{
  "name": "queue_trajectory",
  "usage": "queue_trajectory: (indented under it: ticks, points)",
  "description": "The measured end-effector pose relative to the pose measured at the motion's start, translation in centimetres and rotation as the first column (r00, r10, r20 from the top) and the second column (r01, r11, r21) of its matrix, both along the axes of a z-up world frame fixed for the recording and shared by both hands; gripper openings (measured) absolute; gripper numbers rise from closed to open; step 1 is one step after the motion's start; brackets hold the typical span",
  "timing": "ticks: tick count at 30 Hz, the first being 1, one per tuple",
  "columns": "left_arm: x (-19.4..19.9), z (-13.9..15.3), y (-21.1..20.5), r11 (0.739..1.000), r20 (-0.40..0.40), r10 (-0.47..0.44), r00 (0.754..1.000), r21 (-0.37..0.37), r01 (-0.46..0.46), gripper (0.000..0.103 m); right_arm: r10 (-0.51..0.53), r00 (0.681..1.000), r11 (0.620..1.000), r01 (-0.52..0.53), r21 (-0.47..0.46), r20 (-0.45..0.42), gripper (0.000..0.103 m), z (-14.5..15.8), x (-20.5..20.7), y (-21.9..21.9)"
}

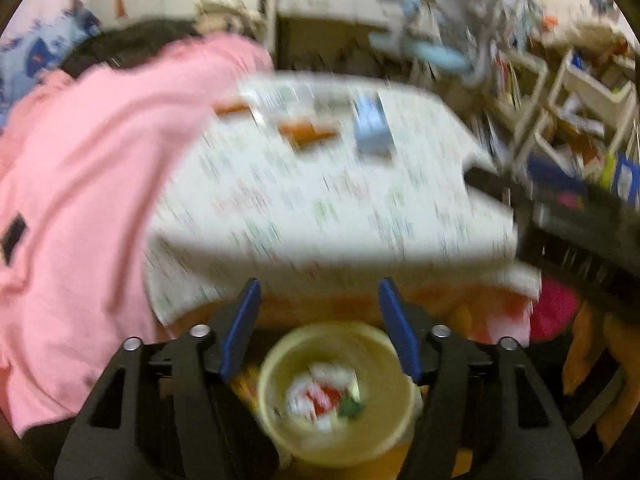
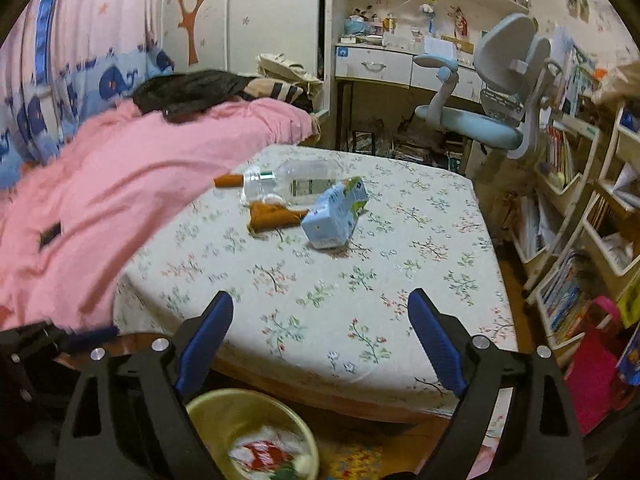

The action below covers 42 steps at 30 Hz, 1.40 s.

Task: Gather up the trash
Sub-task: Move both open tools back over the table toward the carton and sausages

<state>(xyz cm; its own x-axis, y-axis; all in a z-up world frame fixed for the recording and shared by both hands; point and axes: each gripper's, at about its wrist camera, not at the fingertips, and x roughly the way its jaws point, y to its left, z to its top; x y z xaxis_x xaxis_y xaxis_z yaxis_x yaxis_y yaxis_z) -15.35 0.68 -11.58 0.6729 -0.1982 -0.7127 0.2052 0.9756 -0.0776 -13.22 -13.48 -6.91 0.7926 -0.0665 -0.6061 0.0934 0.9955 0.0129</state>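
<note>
Right wrist view: a yellow waste bin (image 2: 252, 432) stands on the floor below the near edge of the table (image 2: 320, 288), and in it lies a crumpled red-and-white wrapper (image 2: 262, 454) with a scrap of green beside it. On the table's floral cloth, well back from the bin, three pieces of trash lie close together: a clear plastic bottle (image 2: 292, 184) on its side, a light-blue carton (image 2: 336, 214) tipped over just in front of it, and an orange-brown wrapper (image 2: 272, 218) touching the bottle's near side. The right gripper (image 2: 320, 336) hangs over the table's near edge with its blue-padded jaws wide apart and nothing between them. At the lower left edge of this view a black part, probably the left gripper's body, shows only in part.

Left wrist view, heavily blurred: the left gripper (image 1: 320, 320) hangs directly above the bin (image 1: 336, 396), its jaws apart and empty, the bin's rim framed between them. The same trash appears as smears on the tablecloth (image 1: 320, 200).

Surroundings: a person in a pink top (image 2: 100, 200) leans across the left side of the table. Behind stand a white desk (image 2: 376, 68) with shelves, a pale blue swivel chair (image 2: 484, 120), and white bookshelves (image 2: 568, 208) along the right wall. A whale-print curtain (image 2: 80, 92) hangs at the left.
</note>
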Motion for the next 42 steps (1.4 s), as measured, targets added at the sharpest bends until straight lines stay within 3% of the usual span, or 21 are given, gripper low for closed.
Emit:
queue_trajectory:
  ticks: [4, 9, 18, 26, 32, 38, 42]
  points:
    - [0.7, 2.8, 1.2, 0.997, 0.132, 0.078, 0.988, -0.015, -0.076, 0.074, -0.006, 1.0, 1.0, 0.005, 0.029, 0.022, 0.086, 0.5, 0.6, -0.5]
    - [3.7, 5.0, 1.8, 0.994, 0.197, 0.111, 0.974, -0.02, -0.109, 0.081, 0.007, 1.0, 1.0, -0.008, 0.014, 0.027, 0.088, 1.0, 1.8, -0.6]
    - [9.7, 4.6, 1.9, 0.986, 0.181, 0.166, 0.969, -0.033, -0.163, 0.082, -0.015, 0.999, 0.99, 0.021, 0.14, -0.045, 0.088, -0.9, 4.3, -2.9]
    - [9.9, 4.0, 0.6, 0.99, 0.196, 0.141, 0.97, -0.006, -0.142, 0.082, -0.03, 0.999, 0.984, 0.037, 0.174, -0.037, 0.088, -1.1, 4.5, -3.2]
    - [10.3, 4.1, 0.2, 0.989, 0.209, 0.147, 0.967, -0.001, -0.15, 0.086, -0.02, 1.0, 0.987, 0.023, 0.159, -0.022, 0.088, -0.3, 5.4, -3.4]
    - [12.1, 4.9, -1.0, 0.987, 0.271, 0.134, 0.953, 0.048, -0.153, 0.089, -0.011, 1.0, 0.996, 0.01, 0.092, 0.016, 0.088, 1.1, 8.1, -3.6]
    - [13.8, 5.0, -1.4, 0.986, 0.273, 0.14, 0.952, 0.053, -0.16, 0.09, -0.012, 1.0, 0.994, 0.012, 0.107, 0.001, 0.088, 0.5, 9.8, -4.1]
